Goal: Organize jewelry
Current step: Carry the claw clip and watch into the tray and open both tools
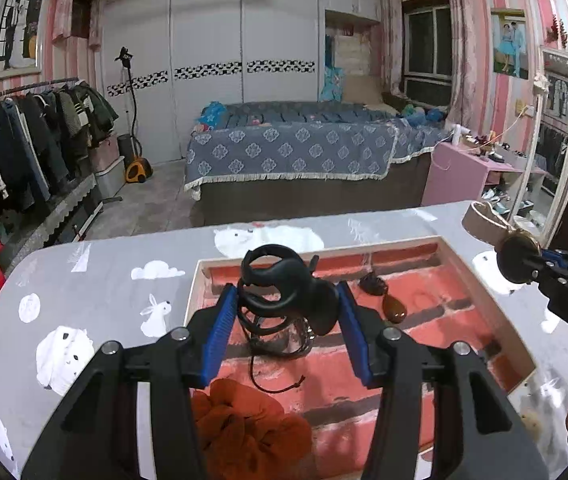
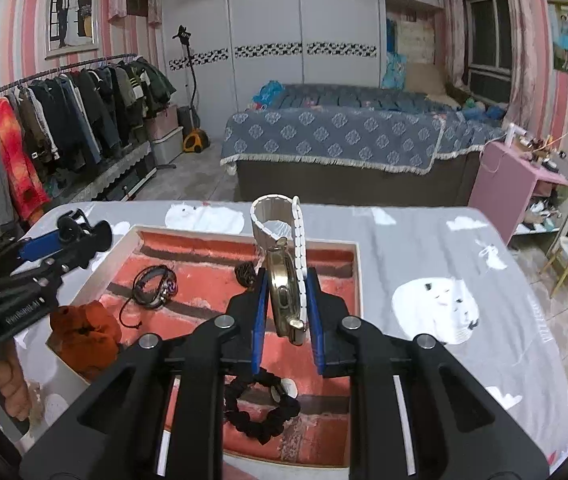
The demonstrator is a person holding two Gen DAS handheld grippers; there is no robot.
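A shallow tray (image 1: 200, 280) lined in red brick print lies on the table. My left gripper (image 1: 288, 300) is shut on a black hair claw clip (image 1: 284, 280), held above the tray's left part; both show in the right wrist view, the gripper (image 2: 44, 246) and the clip (image 2: 84, 230). My right gripper (image 2: 286, 300) is shut on a gold watch (image 2: 284, 296) with a white band (image 2: 272, 216), held upright over the tray (image 2: 358, 276); it shows at the right of the left wrist view (image 1: 518, 258). In the tray lie corded bracelets (image 2: 154, 284), an orange scrunchie (image 2: 84, 330), a black scrunchie (image 2: 262, 408) and a brown pendant (image 1: 394, 308).
The table has a grey cloth (image 2: 444, 264) with white animal prints. Beyond its far edge are a bed (image 1: 292, 152), a clothes rack (image 1: 24, 136) at left, and a pink side table (image 1: 464, 172) and mirror (image 1: 556, 140) at right.
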